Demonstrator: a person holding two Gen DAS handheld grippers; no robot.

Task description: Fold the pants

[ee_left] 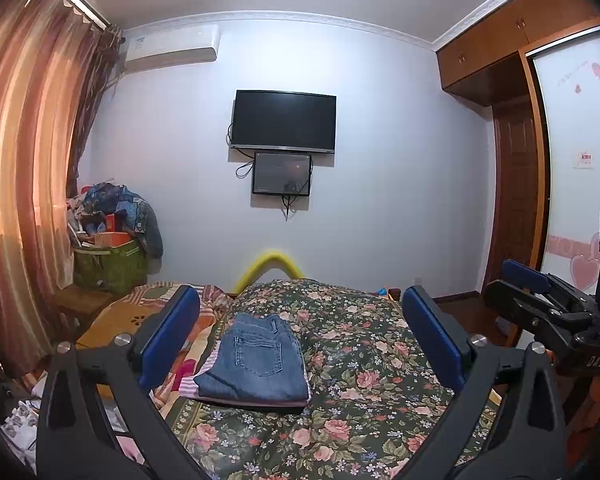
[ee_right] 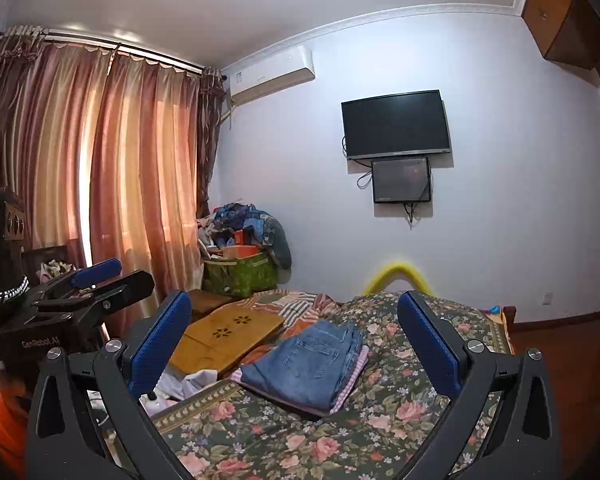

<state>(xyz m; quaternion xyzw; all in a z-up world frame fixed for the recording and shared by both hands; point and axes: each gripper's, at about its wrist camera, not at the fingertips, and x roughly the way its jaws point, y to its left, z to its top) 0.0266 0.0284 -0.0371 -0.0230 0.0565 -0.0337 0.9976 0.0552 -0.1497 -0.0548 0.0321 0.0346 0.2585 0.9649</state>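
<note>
Jeans [ee_left: 256, 360] folded, atop pink cloth [ee_left: 210, 380] on quilt [ee_left: 364, 380], 12 o'clock of both grippers. Left gripper [ee_left: 300, 336] and right gripper [ee_right: 296, 336] spread wide, holding nothing. Risk — fresh grab snags top layer, fold slumps, pile skews.

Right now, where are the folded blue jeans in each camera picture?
Left wrist view: the folded blue denim jeans lie low, left of centre, on the flowered quilt.
Right wrist view: the jeans lie low, near centre.
Shared landmark: the black wall television.
</note>
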